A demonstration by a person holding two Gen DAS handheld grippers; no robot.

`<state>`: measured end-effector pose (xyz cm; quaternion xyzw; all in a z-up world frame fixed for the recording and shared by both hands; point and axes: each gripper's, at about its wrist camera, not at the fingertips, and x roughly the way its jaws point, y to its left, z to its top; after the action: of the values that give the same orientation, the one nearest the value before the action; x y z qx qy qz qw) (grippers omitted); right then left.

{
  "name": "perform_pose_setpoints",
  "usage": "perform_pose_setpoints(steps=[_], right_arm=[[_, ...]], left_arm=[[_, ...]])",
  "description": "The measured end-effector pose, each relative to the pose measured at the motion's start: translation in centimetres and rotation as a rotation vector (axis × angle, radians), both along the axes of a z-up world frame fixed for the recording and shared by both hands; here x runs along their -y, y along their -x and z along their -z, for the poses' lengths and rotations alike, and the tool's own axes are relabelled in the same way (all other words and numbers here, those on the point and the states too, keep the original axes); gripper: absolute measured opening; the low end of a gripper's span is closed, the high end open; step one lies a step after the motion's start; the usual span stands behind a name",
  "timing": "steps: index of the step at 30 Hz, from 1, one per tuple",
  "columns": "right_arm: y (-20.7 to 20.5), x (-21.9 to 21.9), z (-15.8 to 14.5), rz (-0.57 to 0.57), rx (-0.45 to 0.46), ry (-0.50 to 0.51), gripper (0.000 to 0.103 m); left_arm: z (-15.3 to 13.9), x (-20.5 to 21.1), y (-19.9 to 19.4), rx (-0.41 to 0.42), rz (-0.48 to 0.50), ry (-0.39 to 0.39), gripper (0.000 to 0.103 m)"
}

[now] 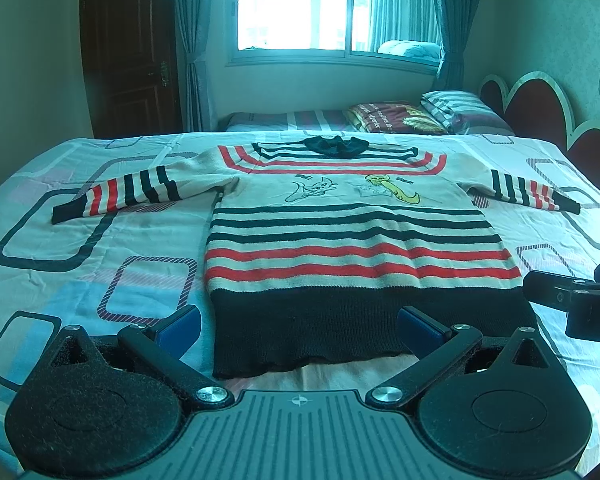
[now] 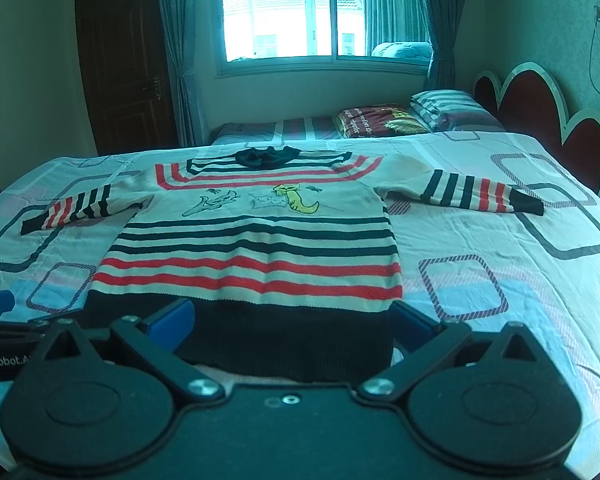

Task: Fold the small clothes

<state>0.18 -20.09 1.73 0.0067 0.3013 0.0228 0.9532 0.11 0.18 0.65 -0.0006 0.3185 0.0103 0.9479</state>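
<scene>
A small striped sweater (image 1: 352,240) lies flat on the bed, front up, sleeves spread to both sides, dark hem nearest me. It also shows in the right wrist view (image 2: 256,248). My left gripper (image 1: 298,326) is open, its blue fingertips (image 1: 180,326) standing either side of the hem's left part, just above it. My right gripper (image 2: 292,320) is open over the hem's right part, with one blue fingertip (image 2: 170,318) over the hem and the other at its right edge. Neither holds anything.
The bed sheet (image 1: 80,240) has a pattern of rounded squares. A second bed with pillows (image 1: 452,110) stands behind, a red headboard (image 1: 540,112) at the right. The right gripper's body (image 1: 572,300) shows at the right edge of the left wrist view.
</scene>
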Motion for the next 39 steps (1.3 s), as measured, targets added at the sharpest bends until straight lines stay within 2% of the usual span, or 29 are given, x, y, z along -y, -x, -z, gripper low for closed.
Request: perform_pose_setpoints(steps=[8, 10, 13, 15, 20, 25, 27, 29, 30, 31, 34, 39], right_arm=[[-0.2, 1.0, -0.2, 0.039, 0.016, -0.003, 0.102], [-0.9, 2.0, -0.5, 0.080, 0.031, 0.008, 0.102], [-2.1, 4.0, -0.8, 0.134, 0.062, 0.019, 0.102], [-3.1, 5.6, -1.0, 0.165, 0.076, 0.000, 0.102], [-6.6, 11.2, -1.6, 0.257, 0.138, -0.077, 0.101], [-12.2, 17.3, -1.0, 0.345, 0.170, -0.164, 0.099], [-14.4, 19.3, -0.5, 0.371, 0.182, -0.186, 0.098], [-16.7, 21.1, 0.1, 0.399, 0.196, -0.188, 0.095], [-17.9, 21.9, 0.5, 0.410, 0.193, -0.190, 0.094], [-19.0, 22.7, 1.1, 0.422, 0.190, -0.197, 0.088], [-22.2, 25.4, 3.0, 0.472, 0.161, -0.222, 0.054], [-25.4, 30.9, 6.6, 0.597, 0.143, -0.340, 0.056]], left_arm=[[-0.4, -0.1, -1.1, 0.027, 0.018, 0.003, 0.103], [-0.9, -0.4, -2.0, 0.048, 0.047, 0.039, 0.103], [-0.9, -0.9, -4.7, 0.015, 0.036, 0.075, 0.103], [-0.6, -1.2, -6.5, 0.021, 0.082, 0.114, 0.103], [-0.2, -1.8, -11.1, 0.109, 0.009, 0.071, 0.103], [1.0, -2.5, -17.5, 0.190, -0.085, 0.037, 0.103], [1.6, -3.2, -20.2, 0.188, -0.104, 0.082, 0.103], [2.3, -3.9, -23.0, 0.162, -0.127, 0.121, 0.103], [2.7, -4.0, -24.3, 0.149, -0.142, 0.117, 0.103], [3.2, -4.2, -25.5, 0.137, -0.154, 0.108, 0.103], [4.4, -4.8, -28.6, 0.110, -0.188, 0.084, 0.103], [5.6, -6.4, -32.2, 0.118, -0.219, 0.049, 0.103]])
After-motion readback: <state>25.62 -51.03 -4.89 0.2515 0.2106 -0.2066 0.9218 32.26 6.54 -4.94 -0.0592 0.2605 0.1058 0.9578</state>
